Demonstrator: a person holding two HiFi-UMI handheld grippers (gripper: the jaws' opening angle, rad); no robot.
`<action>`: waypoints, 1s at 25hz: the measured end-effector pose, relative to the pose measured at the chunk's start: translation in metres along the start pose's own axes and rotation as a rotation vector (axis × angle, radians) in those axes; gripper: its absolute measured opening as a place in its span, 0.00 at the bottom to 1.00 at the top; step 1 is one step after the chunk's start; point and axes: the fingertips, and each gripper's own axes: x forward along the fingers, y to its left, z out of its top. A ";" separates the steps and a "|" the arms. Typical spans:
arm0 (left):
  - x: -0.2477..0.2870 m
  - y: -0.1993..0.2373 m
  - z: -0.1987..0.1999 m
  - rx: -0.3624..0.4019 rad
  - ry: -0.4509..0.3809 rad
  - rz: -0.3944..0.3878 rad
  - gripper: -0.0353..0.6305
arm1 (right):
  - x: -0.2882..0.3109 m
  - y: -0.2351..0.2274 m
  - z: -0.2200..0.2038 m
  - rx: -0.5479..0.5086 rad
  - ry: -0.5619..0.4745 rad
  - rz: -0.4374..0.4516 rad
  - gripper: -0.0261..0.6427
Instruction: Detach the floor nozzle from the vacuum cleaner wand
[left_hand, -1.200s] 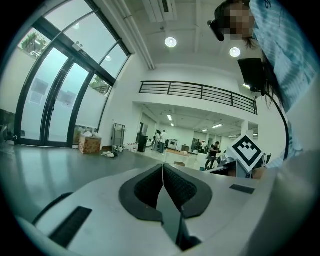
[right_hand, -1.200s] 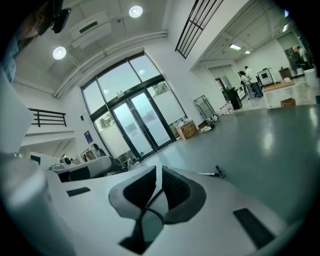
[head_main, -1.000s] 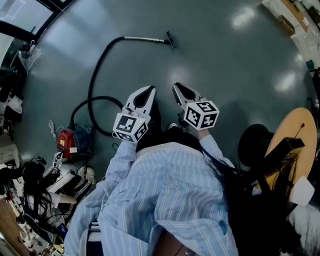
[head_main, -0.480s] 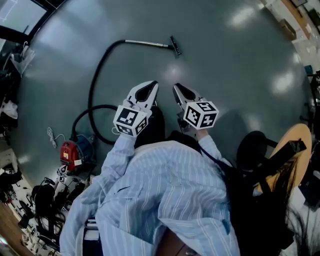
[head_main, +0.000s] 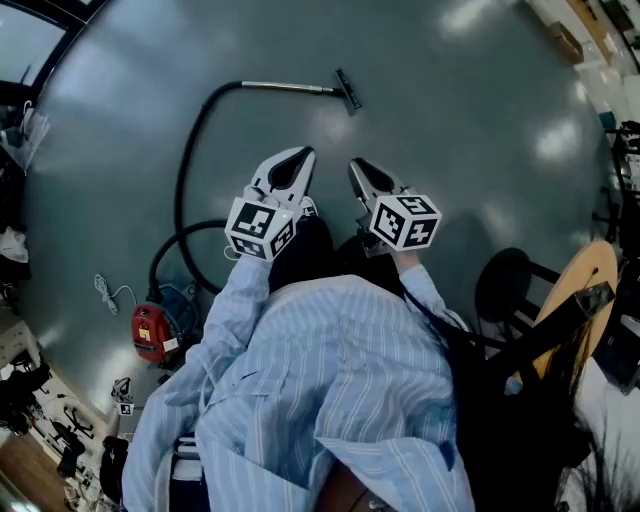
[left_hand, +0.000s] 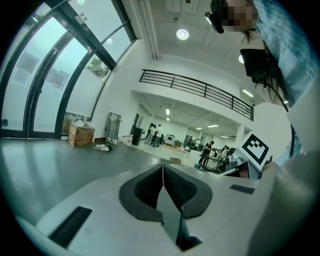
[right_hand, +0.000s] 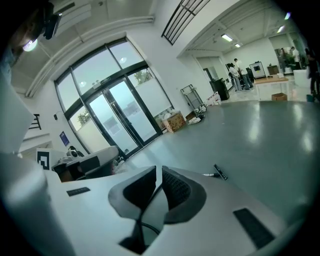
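Two white hand-held grippers show side by side in the head view, just in front of the person's light-blue striped shirt. The left gripper and the right gripper both point away over the glossy grey-green floor. Well beyond their tips lies the small black floor nozzle, flat on the floor and joined to the slim silver metal wand. From the wand's other end a long black hose curves back to the red and blue vacuum cleaner body, which stands at the left of this view. Neither gripper touches the nozzle, the wand or the hose.

In the left gripper view, the left gripper is clenched. Its dark ribbed pads meet along one thin line and nothing lies between them. Past it stretches a bright hall with tall windows, and a brown cardboard box sits on the floor far off. The right gripper's black-and-white marker cube shows at the right edge.

In the right gripper view, the right gripper is closed down to a narrow slit and grasps nothing. The floor nozzle appears small on the floor to the right of the jaws and well apart from them. Tall glass doors stand behind.
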 end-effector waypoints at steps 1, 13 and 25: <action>0.002 0.004 0.000 -0.007 0.000 -0.002 0.07 | 0.001 -0.001 0.002 -0.001 0.004 -0.010 0.10; 0.039 0.018 -0.011 -0.055 0.044 -0.057 0.07 | 0.017 -0.046 0.039 0.031 -0.007 -0.115 0.10; 0.097 0.117 0.021 -0.088 0.041 0.148 0.07 | 0.117 -0.087 0.118 0.004 0.042 0.020 0.10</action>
